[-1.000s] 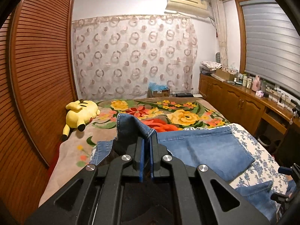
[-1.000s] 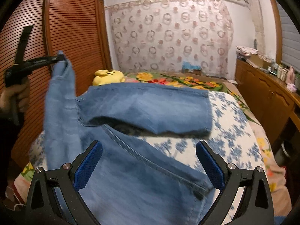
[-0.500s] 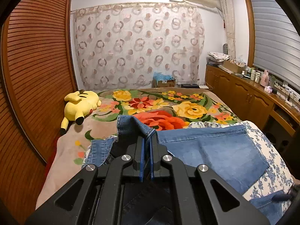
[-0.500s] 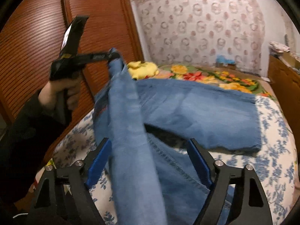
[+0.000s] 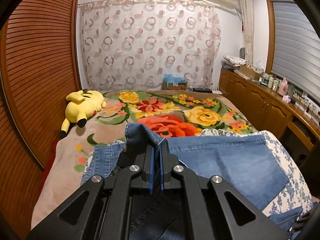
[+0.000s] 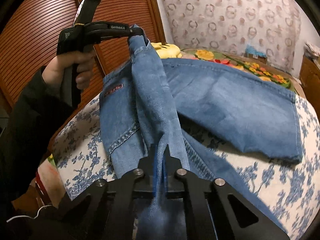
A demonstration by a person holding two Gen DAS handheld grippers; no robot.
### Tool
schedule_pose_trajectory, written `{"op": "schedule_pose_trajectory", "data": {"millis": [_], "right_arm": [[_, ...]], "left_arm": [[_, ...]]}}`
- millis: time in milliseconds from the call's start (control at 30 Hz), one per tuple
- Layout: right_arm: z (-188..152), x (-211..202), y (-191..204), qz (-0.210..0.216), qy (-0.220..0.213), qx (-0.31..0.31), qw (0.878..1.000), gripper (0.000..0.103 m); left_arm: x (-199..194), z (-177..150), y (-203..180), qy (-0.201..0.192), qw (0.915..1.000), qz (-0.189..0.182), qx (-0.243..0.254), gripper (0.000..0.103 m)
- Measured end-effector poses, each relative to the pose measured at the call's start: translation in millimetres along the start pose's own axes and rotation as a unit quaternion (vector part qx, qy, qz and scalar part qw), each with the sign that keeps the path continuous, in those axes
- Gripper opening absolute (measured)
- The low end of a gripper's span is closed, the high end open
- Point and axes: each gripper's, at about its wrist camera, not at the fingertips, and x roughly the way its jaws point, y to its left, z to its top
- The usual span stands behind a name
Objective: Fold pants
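Two hand-held grippers clamp soft, limp jeans (image 6: 230, 104) above the bed (image 6: 270, 180): left hand-held gripper (image 6: 138, 32) on a bunched edge, right hand-held gripper (image 6: 160, 152), jaws just closed, pinching a lifted fold.

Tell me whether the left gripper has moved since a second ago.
Yes. In the right wrist view the left gripper, shut on the jeans, has shifted rightward across the wooden wardrobe doors toward the curtain.

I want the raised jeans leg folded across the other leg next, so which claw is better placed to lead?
Probably the left claw: it pinches the raised end of the jeans above the bed, free to swing across. The right claw grips lower along that leg.
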Motion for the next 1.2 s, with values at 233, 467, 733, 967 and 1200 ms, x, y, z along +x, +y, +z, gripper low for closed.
{"op": "schedule_pose_trajectory", "data": {"millis": [233, 467, 733, 967, 1200], "right_arm": [[61.5, -25.3, -17.5, -0.054, -0.048, -0.039, 0.997, 0.001], [128.5, -18.6, -18.7, -0.104, -0.091, -0.096, 0.986, 0.001], [157.4, 59.0, -15.6, -0.134, -0.09, -0.137, 0.977, 0.001], [171.4, 129.2, -42.0, -0.132, -0.06, -0.119, 0.982, 0.001], [200.3, 168.1, -63.3, -0.122, -0.053, -0.112, 0.985, 0.001]], "left_arm": [[-17.9, 23.0, 17.0, -0.039, 0.9989, -0.003, -0.025, 0.006], [-12.5, 37.1, 43.7, -0.06, 0.9966, 0.014, -0.054, 0.006], [22.3, 33.5, 69.6, -0.038, 0.9958, 0.034, -0.075, 0.006], [59.6, 18.4, 75.3, 0.005, 0.9966, 0.034, -0.075, 0.007], [70.3, 13.9, 84.7, 0.012, 0.9962, 0.045, -0.074, 0.035]]}}
